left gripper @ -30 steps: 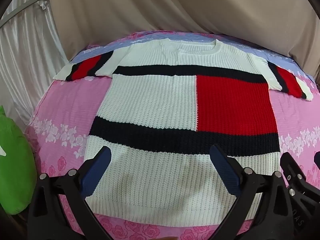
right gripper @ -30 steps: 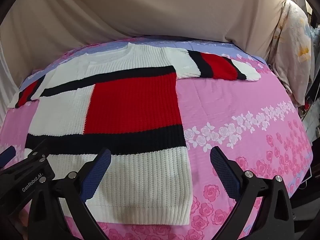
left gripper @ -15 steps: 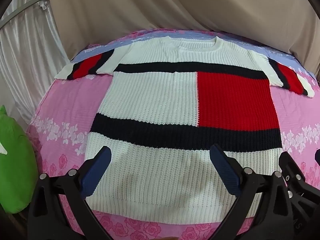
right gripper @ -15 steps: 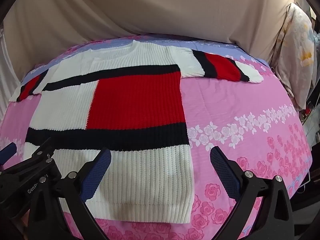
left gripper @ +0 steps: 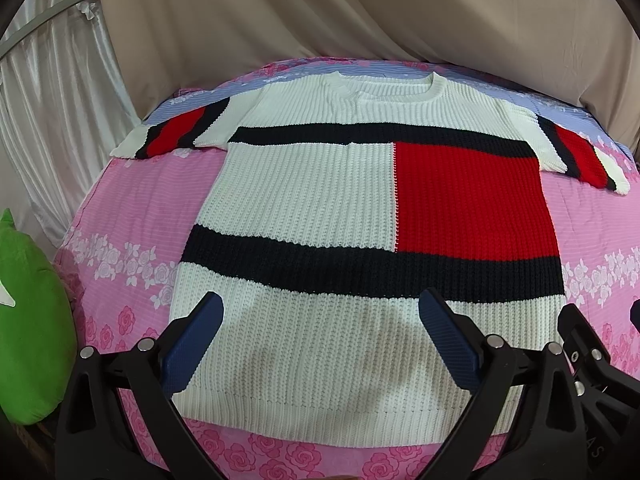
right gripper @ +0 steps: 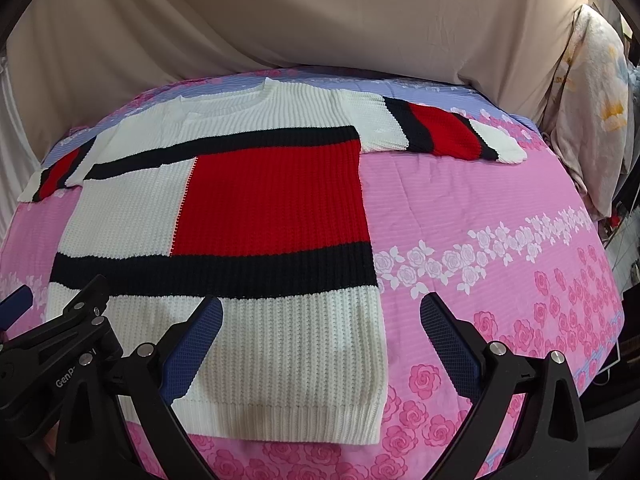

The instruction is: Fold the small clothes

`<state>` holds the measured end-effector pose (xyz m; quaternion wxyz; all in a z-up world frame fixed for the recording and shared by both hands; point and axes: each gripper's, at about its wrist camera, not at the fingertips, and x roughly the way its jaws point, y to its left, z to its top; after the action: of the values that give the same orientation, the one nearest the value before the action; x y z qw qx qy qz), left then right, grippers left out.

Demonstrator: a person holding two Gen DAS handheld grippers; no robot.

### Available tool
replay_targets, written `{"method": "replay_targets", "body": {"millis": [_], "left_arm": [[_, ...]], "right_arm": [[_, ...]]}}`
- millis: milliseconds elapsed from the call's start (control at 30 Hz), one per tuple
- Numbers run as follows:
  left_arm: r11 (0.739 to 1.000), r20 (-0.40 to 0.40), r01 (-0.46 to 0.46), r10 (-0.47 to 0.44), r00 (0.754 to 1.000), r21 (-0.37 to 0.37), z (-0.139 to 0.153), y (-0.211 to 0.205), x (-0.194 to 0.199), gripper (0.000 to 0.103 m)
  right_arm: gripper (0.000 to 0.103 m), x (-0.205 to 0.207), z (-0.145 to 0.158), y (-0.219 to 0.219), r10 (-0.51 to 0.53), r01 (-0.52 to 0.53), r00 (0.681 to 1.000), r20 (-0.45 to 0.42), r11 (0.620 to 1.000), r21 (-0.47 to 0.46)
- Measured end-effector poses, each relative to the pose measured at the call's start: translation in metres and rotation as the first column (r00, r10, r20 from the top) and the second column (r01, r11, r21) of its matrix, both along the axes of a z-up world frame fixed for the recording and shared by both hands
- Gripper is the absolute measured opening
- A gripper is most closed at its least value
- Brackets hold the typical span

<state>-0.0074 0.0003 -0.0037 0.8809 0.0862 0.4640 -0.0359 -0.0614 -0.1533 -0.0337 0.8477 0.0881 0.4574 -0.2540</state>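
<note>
A knitted sweater (left gripper: 304, 200) lies flat and face up on the pink floral bedsheet (left gripper: 128, 216), white with black bands and a red block, both sleeves spread out to the sides. My left gripper (left gripper: 320, 316) hovers open above the white hem area, holding nothing. In the right wrist view the same sweater (right gripper: 264, 200) fills the left half. My right gripper (right gripper: 320, 316) is open over the sweater's lower right corner, one blue finger (right gripper: 192, 344) above the knit, the other (right gripper: 448, 340) above bare sheet. The left gripper's black body (right gripper: 52, 348) shows at the left edge.
A green plush cushion (left gripper: 28, 320) sits at the bed's left edge. Beige drapes (left gripper: 360, 20) hang behind the bed, with a white curtain (left gripper: 52, 100) on the left. A floral pillow (right gripper: 592, 112) leans at the right. The bed's right edge (right gripper: 616, 320) drops away.
Both grippers have pulled back slightly toward the near edge, so more of the sweater's hem and sheet shows. Both have stayed open. The sweater has not moved.
</note>
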Motion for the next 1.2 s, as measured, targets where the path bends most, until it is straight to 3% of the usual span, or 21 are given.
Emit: {"method": "replay_targets", "body": {"millis": [1200], "left_arm": [[1.0,0.002,-0.002,0.002,1.0,0.018,-0.0006,-0.0013,-0.0005,0.095]], "right_arm": [[0.097,-0.0059,-0.0044,-0.002,-0.005,0.005,1.0,-0.008,1.0,0.004]]}}
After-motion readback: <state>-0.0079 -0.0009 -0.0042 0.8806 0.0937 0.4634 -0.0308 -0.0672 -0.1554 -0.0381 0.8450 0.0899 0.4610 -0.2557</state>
